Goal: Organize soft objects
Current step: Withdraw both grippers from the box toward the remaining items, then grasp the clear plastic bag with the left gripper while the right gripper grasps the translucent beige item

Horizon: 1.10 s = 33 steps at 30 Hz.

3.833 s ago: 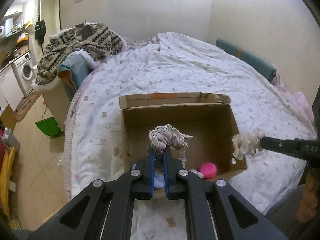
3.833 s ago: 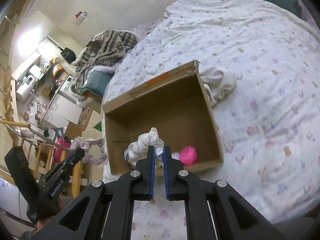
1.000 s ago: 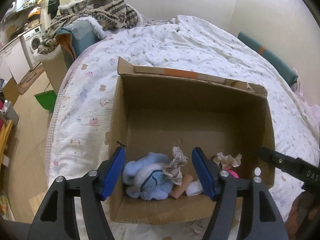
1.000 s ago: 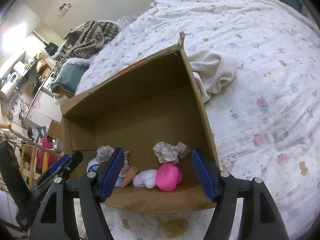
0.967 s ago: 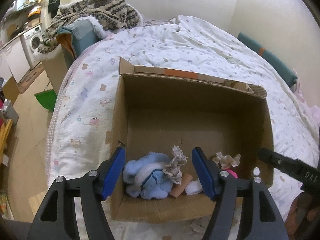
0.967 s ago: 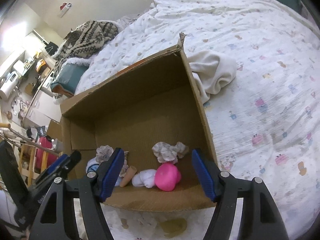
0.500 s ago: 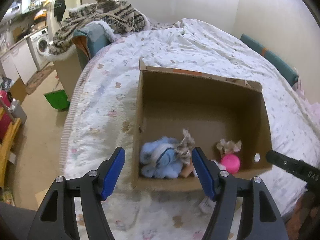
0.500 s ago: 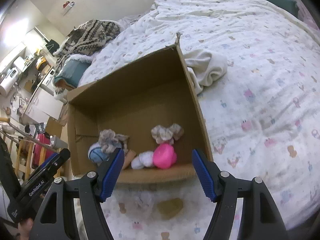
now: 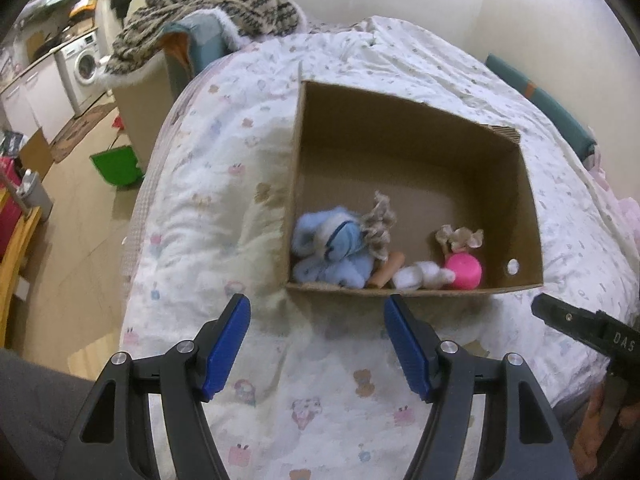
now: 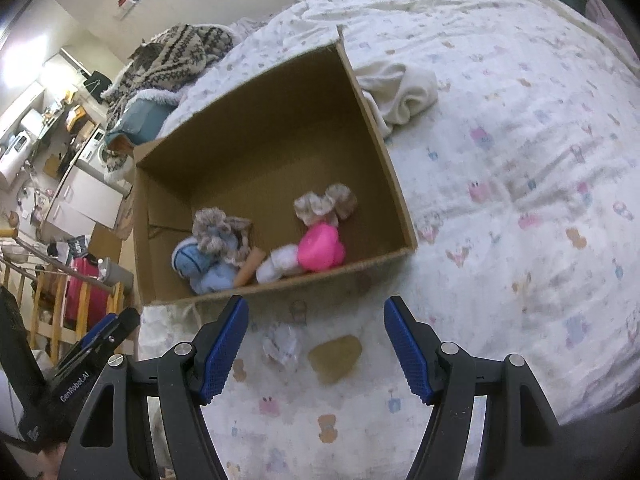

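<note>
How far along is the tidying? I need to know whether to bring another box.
Mostly done: the blue plush, pink toy and two scrunchies lie in the cardboard box. Nothing is in hand; the left gripper and right gripper are open and empty. Left outside: a cream cloth beside the box, plus a crumpled white scrap on the bed.

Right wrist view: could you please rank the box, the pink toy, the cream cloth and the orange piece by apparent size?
1. box
2. cream cloth
3. pink toy
4. orange piece

The cloth lies farther from the camera than the toy, yet looks bigger.
</note>
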Tool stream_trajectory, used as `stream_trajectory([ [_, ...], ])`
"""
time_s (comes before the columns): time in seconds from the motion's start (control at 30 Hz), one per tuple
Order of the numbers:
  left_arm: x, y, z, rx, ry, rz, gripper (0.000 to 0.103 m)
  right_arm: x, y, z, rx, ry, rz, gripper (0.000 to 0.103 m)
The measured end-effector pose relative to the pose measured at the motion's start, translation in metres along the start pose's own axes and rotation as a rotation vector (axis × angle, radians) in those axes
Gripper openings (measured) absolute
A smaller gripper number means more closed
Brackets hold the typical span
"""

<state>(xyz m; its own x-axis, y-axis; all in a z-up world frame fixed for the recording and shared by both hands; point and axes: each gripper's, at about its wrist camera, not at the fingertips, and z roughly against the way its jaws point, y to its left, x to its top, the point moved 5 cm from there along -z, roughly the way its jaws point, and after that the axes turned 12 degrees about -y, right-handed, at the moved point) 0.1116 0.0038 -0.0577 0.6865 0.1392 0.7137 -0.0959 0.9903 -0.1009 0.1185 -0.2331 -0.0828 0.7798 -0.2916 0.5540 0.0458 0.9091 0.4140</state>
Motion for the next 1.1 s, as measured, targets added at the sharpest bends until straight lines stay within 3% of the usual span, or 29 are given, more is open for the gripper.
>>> stream_trajectory([
  [0.17, -0.012, 0.012, -0.006, 0.061, 0.040, 0.025, 0.066, -0.012, -0.009, -0.008, 0.007, 0.054, -0.076, 0.074],
  [0.4, -0.019, 0.025, -0.016, 0.085, 0.089, 0.089, 0.066, -0.036, -0.016, -0.042, 0.015, 0.210, -0.173, 0.074],
  [0.5, -0.024, 0.025, -0.020, 0.078, 0.114, 0.100, 0.066, -0.046, -0.018, -0.058, -0.026, 0.263, -0.167, 0.074],
  [0.57, -0.025, 0.023, -0.022, 0.073, 0.121, 0.099, 0.066, -0.050, -0.018, -0.067, -0.055, 0.286, -0.149, 0.069],
  [0.8, -0.030, 0.013, -0.030, 0.052, 0.153, 0.089, 0.066, -0.056, -0.012, -0.076, -0.046, 0.321, -0.114, 0.013],
  [0.97, -0.036, 0.003, -0.039, 0.026, 0.185, 0.067, 0.066, -0.063, -0.005, -0.057, 0.001, 0.321, -0.084, 0.011],
  [1.1, -0.046, -0.018, -0.050, -0.038, 0.232, 0.031, 0.066, -0.067, -0.007, -0.038, 0.015, 0.312, -0.074, 0.011],
])
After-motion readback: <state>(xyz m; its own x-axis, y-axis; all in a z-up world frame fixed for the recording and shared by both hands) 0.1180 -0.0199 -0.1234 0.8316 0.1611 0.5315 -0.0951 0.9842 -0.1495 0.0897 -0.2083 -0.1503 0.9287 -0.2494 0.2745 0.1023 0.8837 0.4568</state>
